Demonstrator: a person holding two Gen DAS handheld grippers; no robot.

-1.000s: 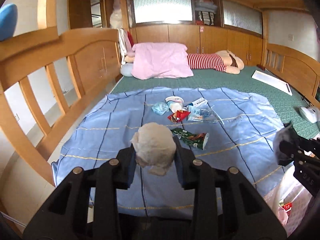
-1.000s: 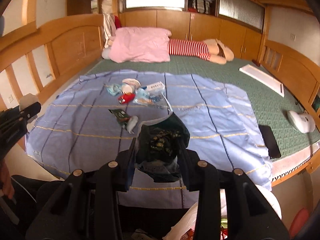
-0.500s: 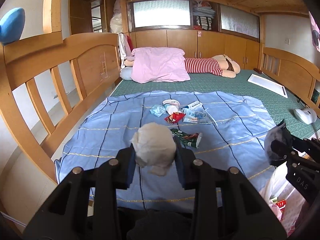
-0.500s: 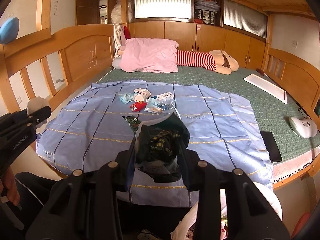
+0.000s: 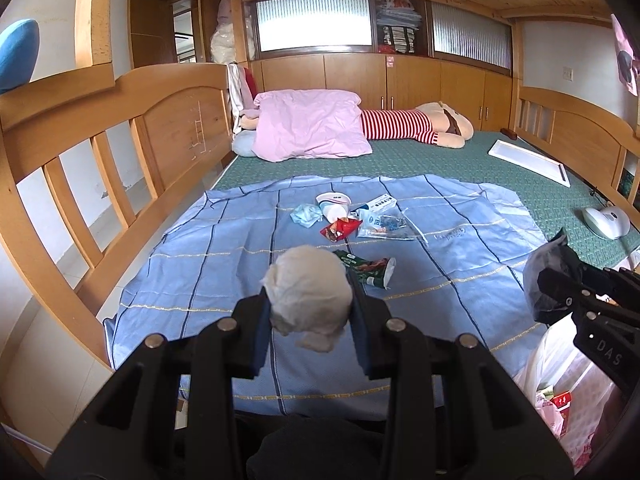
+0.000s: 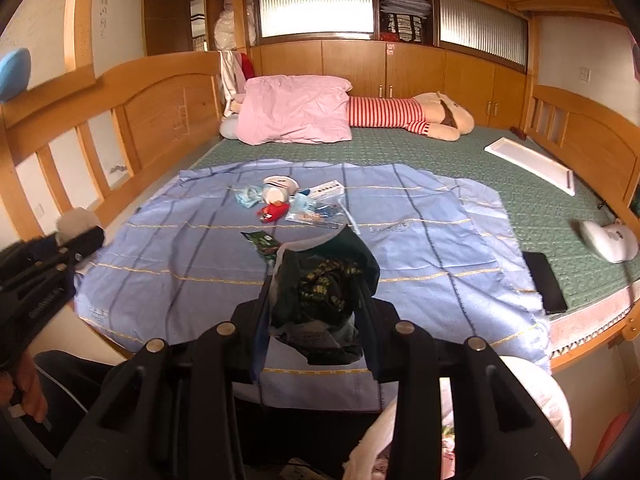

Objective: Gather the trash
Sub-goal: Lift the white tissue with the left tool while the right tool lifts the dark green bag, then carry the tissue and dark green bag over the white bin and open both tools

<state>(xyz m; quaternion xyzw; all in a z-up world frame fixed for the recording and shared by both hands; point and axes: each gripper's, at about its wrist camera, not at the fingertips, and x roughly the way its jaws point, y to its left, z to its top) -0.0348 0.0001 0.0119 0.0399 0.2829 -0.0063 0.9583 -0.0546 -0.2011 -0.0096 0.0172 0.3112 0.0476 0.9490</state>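
Observation:
My left gripper point(image 5: 310, 300) is shut on a crumpled white tissue ball point(image 5: 308, 292), held above the near edge of the blue sheet point(image 5: 200, 272). My right gripper point(image 6: 318, 292) is shut on a dark crumpled snack wrapper point(image 6: 324, 280); it also shows in the left wrist view point(image 5: 548, 280). More trash lies mid-sheet: a green wrapper point(image 5: 364, 268), a red wrapper point(image 5: 340, 229), a clear plastic bag point(image 5: 384, 226), a white cup point(image 5: 334, 205) and a blue mask point(image 5: 306, 214). A white trash bag point(image 5: 560, 380) hangs open at the lower right, below the bed edge.
Wooden bed rails point(image 5: 100, 152) line the left and right sides. A pink pillow point(image 5: 312, 124) and a striped plush toy point(image 5: 416, 126) lie at the far end. A white device point(image 5: 606, 222), a white board point(image 5: 528, 162) and a black phone point(image 6: 544, 280) lie on the green mat.
Both grippers have pulled back and risen from the bed, each still holding its trash. The trash pile looks farther away.

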